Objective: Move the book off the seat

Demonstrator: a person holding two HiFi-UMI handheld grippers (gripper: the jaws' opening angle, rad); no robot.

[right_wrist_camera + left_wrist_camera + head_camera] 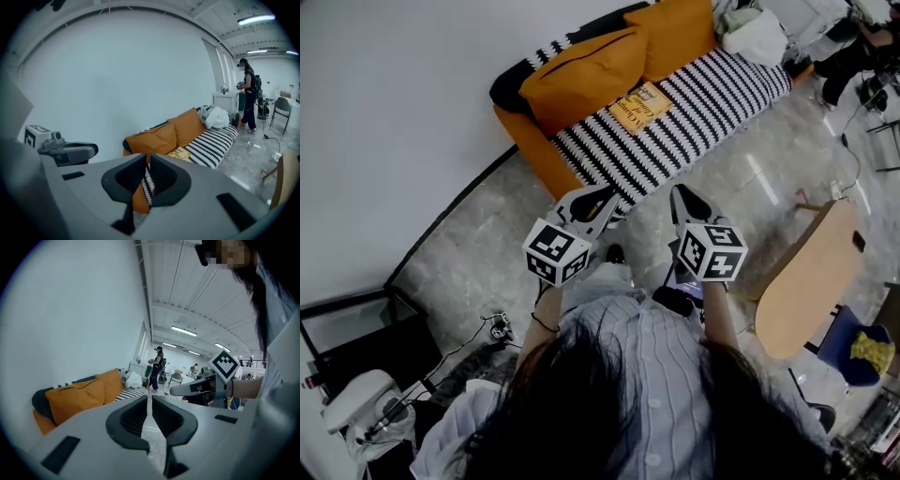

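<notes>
Book [641,106]: yellow, flat on striped seat [694,122]

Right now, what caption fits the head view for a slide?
Left gripper and right gripper, shut and empty, short of the sofa where the book lies.

A plain white wall [403,122] fills the head view from nine to twelve o'clock. Along its foot, from twelve to one o'clock, stands a long orange sofa with a black-and-white striped cover [703,103]. Two plump orange cushions [586,67] lean at its near end. A glossy grey marbled floor [487,234] spreads across the middle. At four o'clock sits a pale wooden oval table [811,277]. In the left gripper view, long ceiling strip lights [183,331] glow at one o'clock.
</notes>
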